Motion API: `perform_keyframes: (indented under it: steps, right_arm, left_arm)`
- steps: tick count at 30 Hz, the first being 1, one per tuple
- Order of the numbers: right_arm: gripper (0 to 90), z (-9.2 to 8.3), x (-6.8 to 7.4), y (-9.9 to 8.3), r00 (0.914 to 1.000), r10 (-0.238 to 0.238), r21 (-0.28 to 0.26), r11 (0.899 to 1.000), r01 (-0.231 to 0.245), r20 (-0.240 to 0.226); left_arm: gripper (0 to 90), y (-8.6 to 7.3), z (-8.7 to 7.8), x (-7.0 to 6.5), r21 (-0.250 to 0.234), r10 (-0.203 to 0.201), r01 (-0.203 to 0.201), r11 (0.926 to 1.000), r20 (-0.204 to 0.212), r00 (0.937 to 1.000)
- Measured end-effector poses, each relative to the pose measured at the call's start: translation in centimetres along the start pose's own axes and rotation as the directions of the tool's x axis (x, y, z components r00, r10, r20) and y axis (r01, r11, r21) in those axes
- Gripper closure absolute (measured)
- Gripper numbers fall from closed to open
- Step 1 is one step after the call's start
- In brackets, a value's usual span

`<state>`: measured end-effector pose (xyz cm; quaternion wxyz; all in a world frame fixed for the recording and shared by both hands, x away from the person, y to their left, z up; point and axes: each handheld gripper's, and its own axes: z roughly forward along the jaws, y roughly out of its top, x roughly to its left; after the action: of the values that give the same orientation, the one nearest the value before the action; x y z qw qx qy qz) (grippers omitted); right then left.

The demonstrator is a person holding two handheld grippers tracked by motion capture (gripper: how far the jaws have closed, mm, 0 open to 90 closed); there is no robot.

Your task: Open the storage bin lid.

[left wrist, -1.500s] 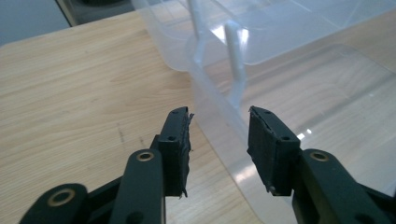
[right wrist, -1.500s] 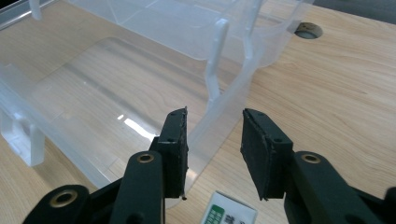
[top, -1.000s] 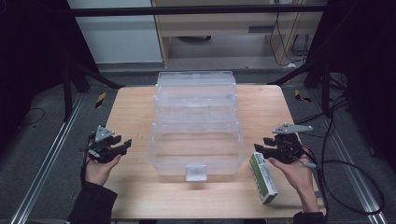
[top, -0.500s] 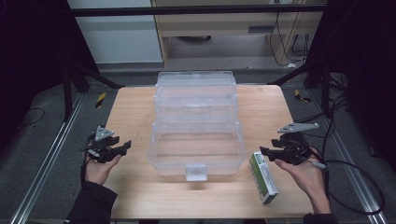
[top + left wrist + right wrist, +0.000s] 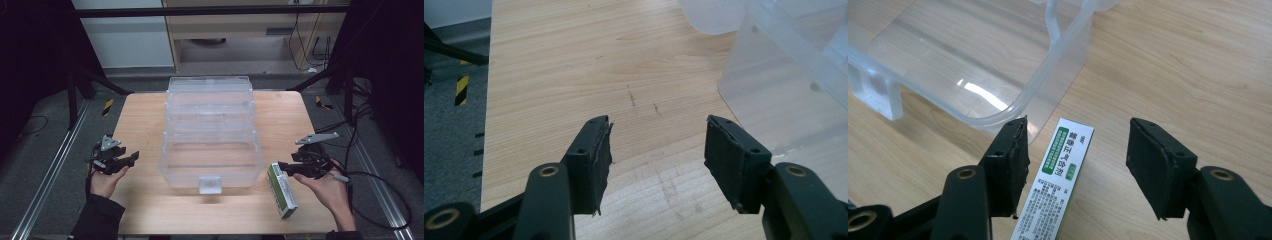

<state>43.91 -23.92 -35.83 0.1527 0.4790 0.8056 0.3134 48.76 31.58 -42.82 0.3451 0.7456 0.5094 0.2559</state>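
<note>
Green-and-white box (image 5: 1060, 175) is lying flat on the wooden table (image 5: 145, 115), just right of the clear plastic bin (image 5: 212, 145). Right gripper (image 5: 1075, 165) is hovering over it, jaws just opening, 1 each side, not pressing. Left gripper (image 5: 656, 160) is likewise just opening over bare wood.
</note>
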Motion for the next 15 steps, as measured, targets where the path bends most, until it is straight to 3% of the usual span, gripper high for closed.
perform_keyframes:
  steps: [9,15]
  right_arm:
    - [40.0,0.18,0.46,-0.40,0.9999,0.014,0.079,0.997,-0.013,-0.005]
    - [38.9,0.75,0.72,-0.62,0.9997,0.021,0.125,0.992,-0.023,0.015]
  left_arm:
    - [42.6,-0.04,0.24,-0.06,0.007,0.007,-0.007,0.9999,0.002,1.0000]
    - [42.2,-0.02,0.14,0.11,0.005,0.004,-0.004,1.0000,-0.004,1.0000]
